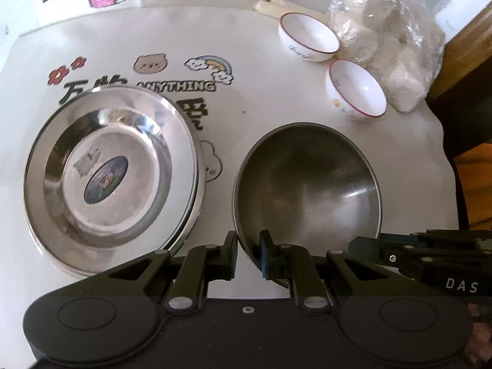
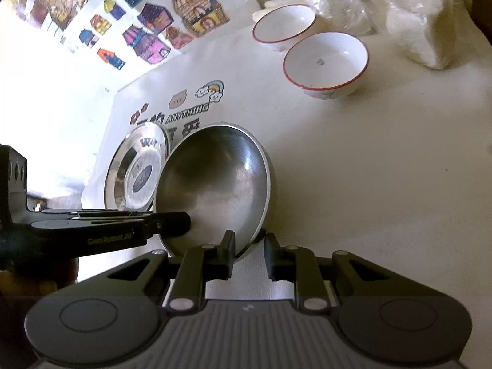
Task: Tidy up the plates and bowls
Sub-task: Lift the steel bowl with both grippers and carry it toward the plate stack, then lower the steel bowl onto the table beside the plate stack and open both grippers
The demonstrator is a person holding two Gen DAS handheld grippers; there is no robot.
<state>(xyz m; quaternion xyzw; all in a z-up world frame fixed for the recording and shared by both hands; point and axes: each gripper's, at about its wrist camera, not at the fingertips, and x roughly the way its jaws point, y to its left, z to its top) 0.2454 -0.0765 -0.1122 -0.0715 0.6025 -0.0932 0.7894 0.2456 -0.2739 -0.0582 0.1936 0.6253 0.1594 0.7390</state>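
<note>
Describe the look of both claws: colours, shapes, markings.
Both are matte black linkage claws with silver pivot pins and round embossed discs. The left claw has a blue finger pad and gold "GenRobot.AI" lettering; the right claw has a ribbed grey deck and white "DAS" lettering.

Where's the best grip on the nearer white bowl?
Take the nearer white bowl by its thin red rim, one finger inside and one outside, coming from the near side. It sits upright and open, and the plastic bag crowds the far side.

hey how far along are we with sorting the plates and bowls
Done: the steel plates look stacked on the left. In hand: both the left gripper and the right gripper straddle the big steel bowl's near rim. Left: the two red-rimmed white bowls sit separately, not nested.
</note>
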